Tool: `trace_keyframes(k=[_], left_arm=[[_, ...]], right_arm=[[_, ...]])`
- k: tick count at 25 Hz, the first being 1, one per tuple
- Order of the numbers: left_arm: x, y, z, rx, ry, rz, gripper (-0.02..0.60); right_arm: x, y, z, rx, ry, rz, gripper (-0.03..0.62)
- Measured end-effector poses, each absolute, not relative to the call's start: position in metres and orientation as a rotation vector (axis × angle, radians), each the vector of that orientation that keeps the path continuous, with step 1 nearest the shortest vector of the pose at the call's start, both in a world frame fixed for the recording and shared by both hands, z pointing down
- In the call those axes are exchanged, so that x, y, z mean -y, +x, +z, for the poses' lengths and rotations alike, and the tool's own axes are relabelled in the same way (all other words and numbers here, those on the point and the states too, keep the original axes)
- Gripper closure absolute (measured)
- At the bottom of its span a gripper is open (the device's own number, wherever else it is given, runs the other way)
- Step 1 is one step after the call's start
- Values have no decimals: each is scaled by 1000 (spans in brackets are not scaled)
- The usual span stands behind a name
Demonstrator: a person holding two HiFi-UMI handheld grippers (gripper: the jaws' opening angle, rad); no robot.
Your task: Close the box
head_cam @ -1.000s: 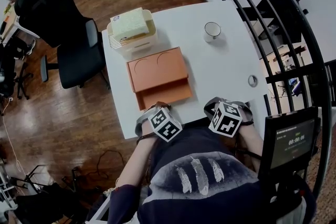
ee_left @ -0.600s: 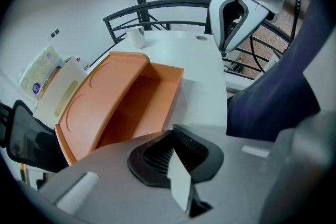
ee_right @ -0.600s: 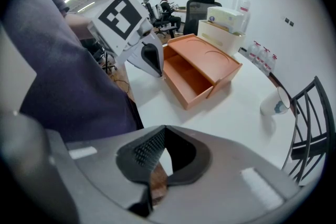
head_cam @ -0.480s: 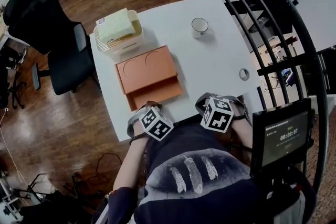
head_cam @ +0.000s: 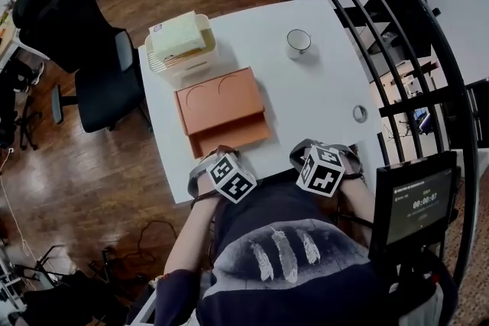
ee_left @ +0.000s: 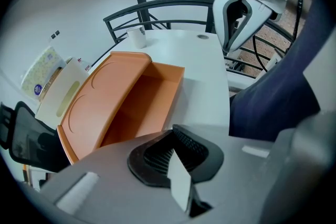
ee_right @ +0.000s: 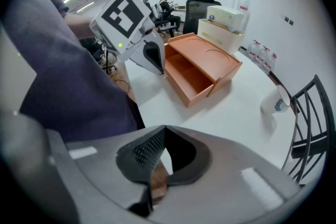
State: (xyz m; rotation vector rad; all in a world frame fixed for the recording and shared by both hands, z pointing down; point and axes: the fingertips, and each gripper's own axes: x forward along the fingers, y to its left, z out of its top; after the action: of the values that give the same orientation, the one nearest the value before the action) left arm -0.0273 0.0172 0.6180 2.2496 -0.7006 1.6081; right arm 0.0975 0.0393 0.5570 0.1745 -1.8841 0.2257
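Starting at the far left, ignore the office chair (head_cam: 84, 19) beyond the table (head_cam: 321, 88). Next, mind the white bin (head_cam: 200, 61) with its pale pack (head_cam: 177, 34), standing just behind the orange box (head_cam: 218, 97), touching or nearly so: probably a backstop, yet liable to be shoved toward the far edge by too hard a push. Find the box itself left of the table's middle, with its drawer (head_cam: 233, 140) pulled out toward the near edge and not yet closed. Judging from that, expect trouble mainly from pushing off-centre: skewing the drawer, jamming it in its slot, or sliding the whole box along instead of closing it. Read the left gripper (ee_left: 177, 162) as pinched together on nothing, held at the near edge of the table, near the drawer front; likely to skate off that thin front lip, with only a narrow tip to press with. Read the right gripper (ee_right: 157, 165) likewise as closed and empty, held beside the other and apart from the box; of no use for bracing from there. Further right, leave the cup (head_cam: 298, 43) and the small ring (head_cam: 360, 114) alone, both well clear and hardly at risk short of a wide swing.
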Motion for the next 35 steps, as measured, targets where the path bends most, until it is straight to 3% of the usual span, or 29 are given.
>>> trace_keyframes(k=[35], left_arm=[[-8,-35,617,752,2267,1669,571]], right_arm=[[-44,95,557,1865,124,216,592]])
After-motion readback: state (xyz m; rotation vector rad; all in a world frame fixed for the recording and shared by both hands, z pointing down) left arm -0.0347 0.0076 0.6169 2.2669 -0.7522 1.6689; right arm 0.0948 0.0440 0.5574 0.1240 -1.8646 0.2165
